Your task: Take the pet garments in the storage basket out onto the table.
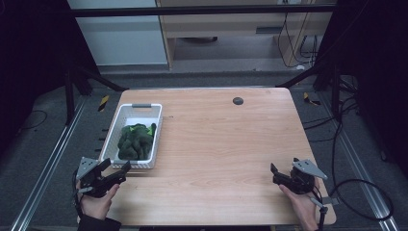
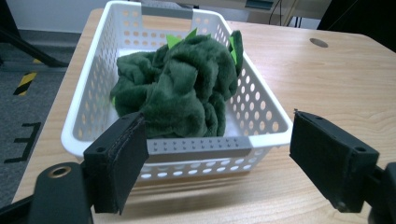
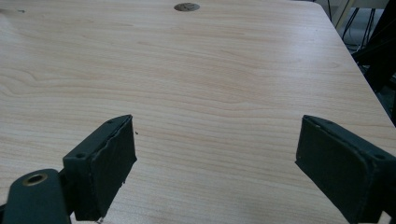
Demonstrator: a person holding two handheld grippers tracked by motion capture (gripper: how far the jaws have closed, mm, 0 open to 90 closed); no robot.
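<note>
Left gripper (image 1: 114,169), lower left, gapes wide just before the basket (image 1: 111,139) of green cloth (image 1: 134,142); right gripper (image 1: 281,171), lower right, wide over bare table (image 1: 226,144).

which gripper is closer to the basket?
The left gripper, right at the white basket's near end. The right gripper sits across the table, over bare wood.
</note>
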